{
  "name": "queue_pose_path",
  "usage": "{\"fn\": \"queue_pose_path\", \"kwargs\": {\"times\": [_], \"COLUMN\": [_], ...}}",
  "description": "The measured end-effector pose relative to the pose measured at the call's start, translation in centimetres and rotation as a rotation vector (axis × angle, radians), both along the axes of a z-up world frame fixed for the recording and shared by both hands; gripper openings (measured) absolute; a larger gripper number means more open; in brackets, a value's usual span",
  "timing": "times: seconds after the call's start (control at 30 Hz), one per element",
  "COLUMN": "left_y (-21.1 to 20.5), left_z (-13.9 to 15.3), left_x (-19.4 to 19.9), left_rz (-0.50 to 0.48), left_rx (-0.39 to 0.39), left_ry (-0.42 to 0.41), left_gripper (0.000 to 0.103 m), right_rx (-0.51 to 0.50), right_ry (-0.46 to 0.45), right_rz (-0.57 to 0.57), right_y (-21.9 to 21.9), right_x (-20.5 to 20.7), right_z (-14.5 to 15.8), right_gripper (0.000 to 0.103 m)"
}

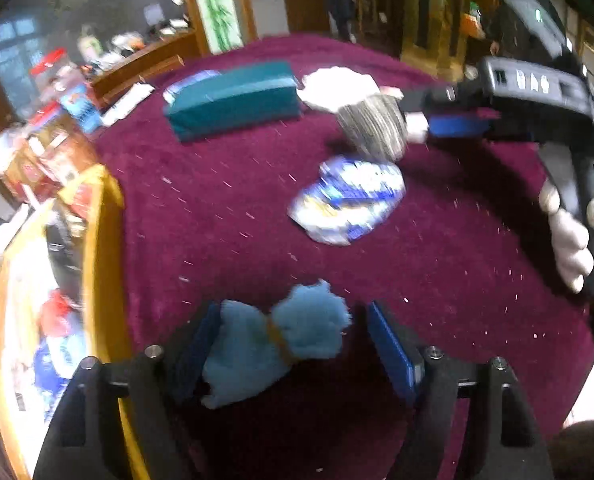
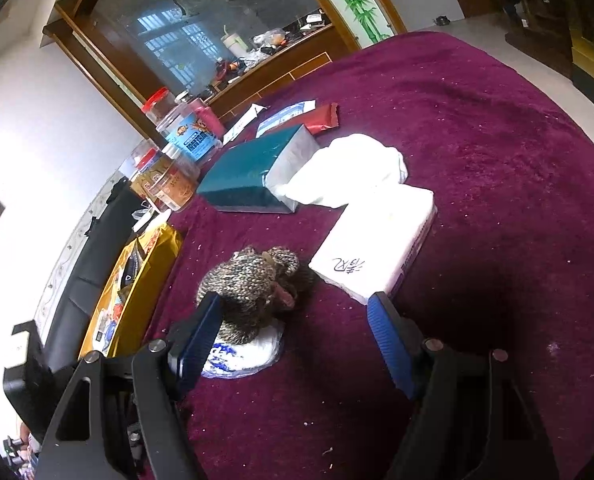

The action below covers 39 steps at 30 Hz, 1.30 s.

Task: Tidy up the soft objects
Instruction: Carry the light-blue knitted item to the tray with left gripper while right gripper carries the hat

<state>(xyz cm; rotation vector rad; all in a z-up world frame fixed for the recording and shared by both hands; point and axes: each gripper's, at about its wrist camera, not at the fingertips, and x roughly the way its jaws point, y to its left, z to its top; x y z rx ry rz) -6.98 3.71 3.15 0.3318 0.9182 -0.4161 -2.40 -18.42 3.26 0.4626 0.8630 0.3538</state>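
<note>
My left gripper (image 1: 293, 344) is open, with a light blue fluffy cloth bundle (image 1: 273, 340) tied by a yellow band lying between its fingers against the left pad. My right gripper (image 2: 293, 336) is open above the maroon tablecloth (image 2: 477, 160); in the left wrist view it (image 1: 417, 120) sits beside the grey-brown knitted bundle (image 1: 373, 128). That knitted bundle (image 2: 253, 284) lies by the left fingertip, partly on a blue and white tissue pack (image 2: 245, 356), also seen in the left wrist view (image 1: 349, 200).
A teal box (image 2: 241, 176), a white cloth (image 2: 349, 168) and a white tissue pack (image 2: 377, 248) lie further back. Snack jars (image 2: 185, 136) stand at the table's left. A yellow box (image 1: 57, 300) of items sits at the left edge.
</note>
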Motion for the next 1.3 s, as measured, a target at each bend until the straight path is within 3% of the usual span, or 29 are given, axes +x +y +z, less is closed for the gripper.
{"fn": "queue_pose_path", "kwargs": {"times": [0.07, 0.13, 0.23, 0.4, 0.57, 0.7, 0.87, 0.93, 0.97, 1.07, 1.3], "left_y": [-0.7, -0.7, 0.5, 2.9, 7.9, 12.3, 18.3, 20.4, 21.5, 24.7, 28.6], "left_z": [-0.9, -0.7, 1.2, 5.5, 7.8, 8.2, 7.7, 7.2, 6.8, 5.8, 4.4], "left_x": [0.3, -0.1, -0.8, -3.2, -5.6, -6.7, -8.1, -8.5, -8.7, -9.2, -8.4], "left_rz": [-0.022, -0.020, -0.016, 0.001, 0.088, 0.178, 0.322, 0.378, 0.408, 0.488, 0.587], "left_rx": [0.011, 0.034, -0.102, -0.261, -0.401, -0.404, -0.419, -0.429, -0.429, -0.425, -0.416], "left_ry": [0.039, 0.029, 0.061, -0.009, -0.067, -0.096, -0.131, -0.128, -0.127, -0.120, -0.090], "left_gripper": [0.040, 0.039, 0.039, 0.039, 0.040, 0.040, 0.040, 0.040, 0.040, 0.040, 0.040], "right_rx": [-0.008, -0.007, -0.002, -0.006, -0.078, -0.164, -0.283, -0.308, -0.286, -0.304, -0.266], "right_ry": [-0.001, 0.001, 0.014, 0.007, -0.035, 0.000, 0.065, 0.078, 0.078, 0.060, -0.042], "right_rz": [-0.009, -0.018, -0.028, -0.056, -0.060, -0.016, -0.001, -0.001, 0.010, -0.004, 0.052], "right_y": [-0.1, -0.3, -0.6, -0.9, 0.7, 4.1, 7.2, 7.7, 7.8, 8.3, 10.6], "right_x": [0.0, 0.0, 0.3, 0.2, -0.3, 0.8, 2.4, 2.7, 2.6, 2.1, -0.1], "right_z": [0.0, -0.1, -0.4, -0.2, 2.3, 3.3, 1.6, 1.1, 1.1, 1.9, 7.0], "right_gripper": [0.074, 0.074, 0.074, 0.074, 0.074, 0.074, 0.074, 0.062, 0.053, 0.053, 0.053]}}
